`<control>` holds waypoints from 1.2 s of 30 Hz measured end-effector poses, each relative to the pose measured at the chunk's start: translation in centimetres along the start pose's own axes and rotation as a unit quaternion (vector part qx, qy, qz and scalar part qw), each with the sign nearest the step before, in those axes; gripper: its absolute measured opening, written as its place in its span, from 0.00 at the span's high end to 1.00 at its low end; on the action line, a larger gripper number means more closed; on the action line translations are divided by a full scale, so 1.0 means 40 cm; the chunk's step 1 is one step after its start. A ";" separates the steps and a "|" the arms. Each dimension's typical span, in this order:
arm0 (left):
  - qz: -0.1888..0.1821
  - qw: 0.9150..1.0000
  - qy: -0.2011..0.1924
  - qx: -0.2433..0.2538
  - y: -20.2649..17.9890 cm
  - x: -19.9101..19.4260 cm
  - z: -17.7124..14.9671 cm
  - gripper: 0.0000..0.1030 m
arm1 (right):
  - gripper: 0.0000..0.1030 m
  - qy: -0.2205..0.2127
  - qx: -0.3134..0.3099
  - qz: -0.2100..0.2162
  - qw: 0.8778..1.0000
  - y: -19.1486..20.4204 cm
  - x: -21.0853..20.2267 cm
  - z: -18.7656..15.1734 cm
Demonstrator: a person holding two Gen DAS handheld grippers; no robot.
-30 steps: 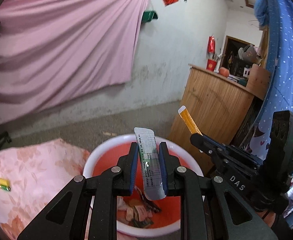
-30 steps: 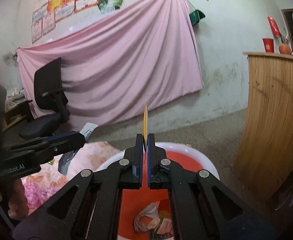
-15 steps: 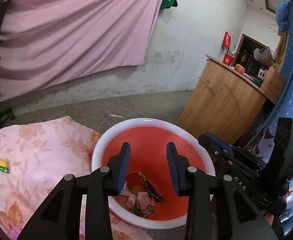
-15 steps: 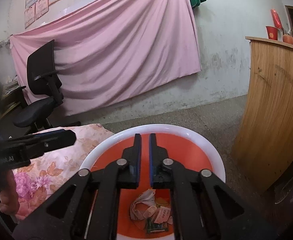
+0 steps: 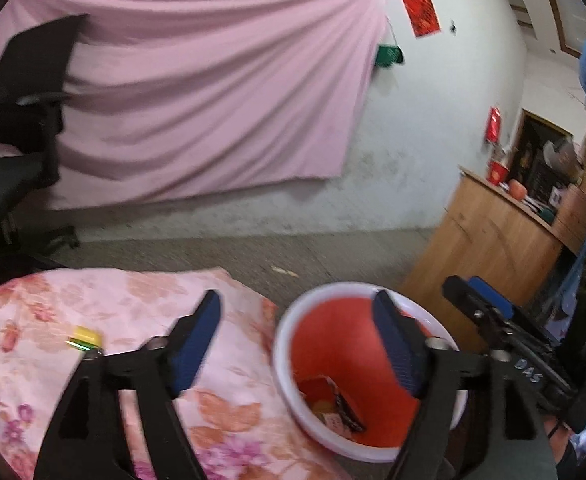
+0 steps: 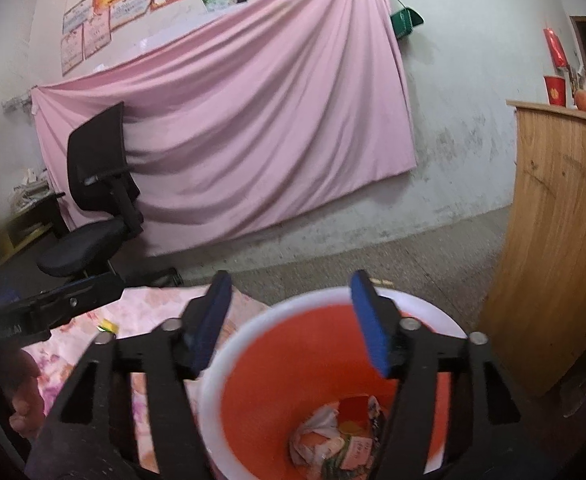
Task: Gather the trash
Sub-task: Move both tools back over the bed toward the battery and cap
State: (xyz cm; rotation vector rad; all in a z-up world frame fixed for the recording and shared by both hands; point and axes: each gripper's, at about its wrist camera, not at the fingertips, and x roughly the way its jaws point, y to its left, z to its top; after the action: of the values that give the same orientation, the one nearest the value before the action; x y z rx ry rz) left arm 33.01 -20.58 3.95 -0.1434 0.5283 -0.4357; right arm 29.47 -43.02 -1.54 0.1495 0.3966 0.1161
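Both claws are wide apart with nothing in them. Their jaws have just been opening.

The left claw (image 5: 295,344) hangs over the edge where the flowery pink cloth (image 5: 93,312) meets the bin (image 5: 289,344). One blue pad is over the cloth and the other is over the bin.

The right claw (image 6: 289,320) is above the bin (image 6: 229,356), near its left rim.

The bin is red inside with a white rim. It sits just beside the cloth. The trash (image 6: 333,436) lies at the bottom of the bin: crumpled paper and small wrappers in a little heap. From the left view, a red wrapper (image 5: 321,390) and a dark one show there too.

A small yellow and green thing (image 5: 84,338) lies on the cloth, well away from the bin. It is too blurry to tell what it is.
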 end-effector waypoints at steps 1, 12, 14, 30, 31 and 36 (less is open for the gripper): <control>0.007 1.000 -0.011 -0.002 0.013 -0.013 0.002 0.17 | 0.09 -0.006 0.000 0.002 1.000 0.008 -0.001 0.005; 0.077 0.989 -0.123 -0.005 0.152 -0.160 0.010 0.01 | 0.00 -0.102 -0.002 0.036 0.994 0.131 -0.014 0.043; 0.093 0.986 -0.140 -0.001 0.173 -0.185 0.008 0.01 | 0.00 -0.123 -0.003 0.046 0.991 0.155 -0.018 0.048; 0.199 0.953 -0.226 0.044 0.378 -0.335 -0.017 0.01 | 0.00 -0.188 -0.067 0.106 0.974 0.418 0.035 0.030; 0.202 0.952 -0.224 0.044 0.390 -0.336 -0.022 0.01 | 0.00 -0.182 -0.075 0.111 0.974 0.433 0.048 0.026; 0.216 0.956 -0.197 0.032 0.465 -0.319 -0.040 0.01 | 0.00 -0.138 -0.105 0.133 0.976 0.481 0.113 0.000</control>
State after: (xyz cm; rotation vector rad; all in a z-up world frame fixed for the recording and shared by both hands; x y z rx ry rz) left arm 29.10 1.69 3.90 -0.0471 0.1412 0.0092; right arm 32.00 -23.48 -0.02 0.0074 0.0823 0.3951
